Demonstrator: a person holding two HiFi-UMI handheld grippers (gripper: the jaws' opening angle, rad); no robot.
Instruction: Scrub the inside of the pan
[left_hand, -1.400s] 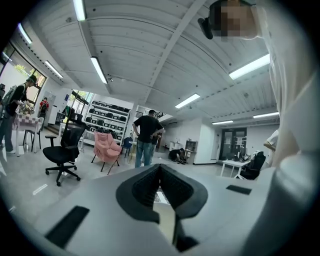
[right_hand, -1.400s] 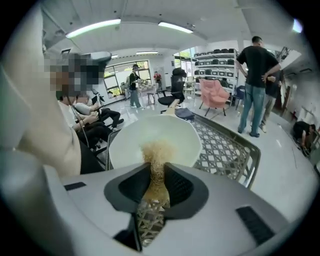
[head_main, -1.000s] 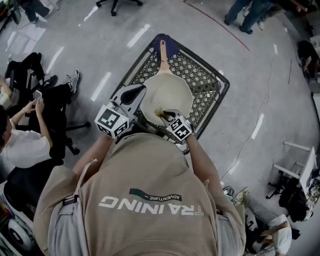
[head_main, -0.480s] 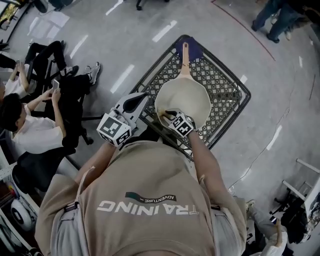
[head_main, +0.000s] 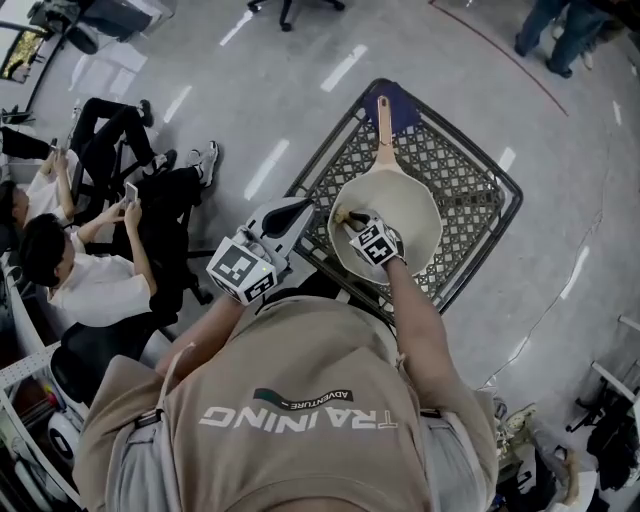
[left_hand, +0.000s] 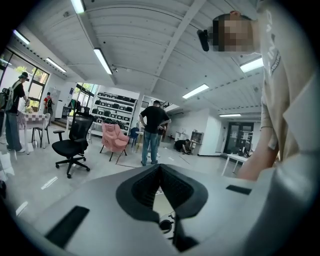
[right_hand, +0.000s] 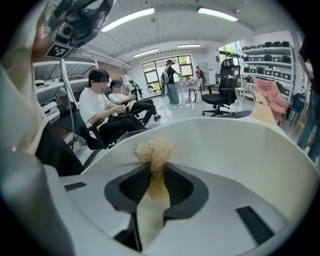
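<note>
A cream pan (head_main: 400, 215) lies on a black mesh cart (head_main: 470, 195), its wooden handle (head_main: 383, 125) pointing away from me. My right gripper (head_main: 350, 217) reaches into the pan at its left inner side, shut on a tan fibrous scrubber (head_main: 341, 214). In the right gripper view the scrubber (right_hand: 154, 149) sticks out past that gripper (right_hand: 156, 167) against the pan's inner wall (right_hand: 230, 145). My left gripper (head_main: 303, 208) hovers just off the pan's left rim, apart from it. Its tips (left_hand: 160, 167) meet with nothing seen between them.
A blue cloth (head_main: 402, 105) lies under the handle's far end. Two seated people (head_main: 70, 270) and office chairs are on the floor to the left. Other people stand at the upper right (head_main: 550, 30). Grey floor surrounds the cart.
My right gripper has carried the scrubber from the pan's near rim to its left inner side. The left gripper shifted slightly alongside the rim. The head view also moved.
</note>
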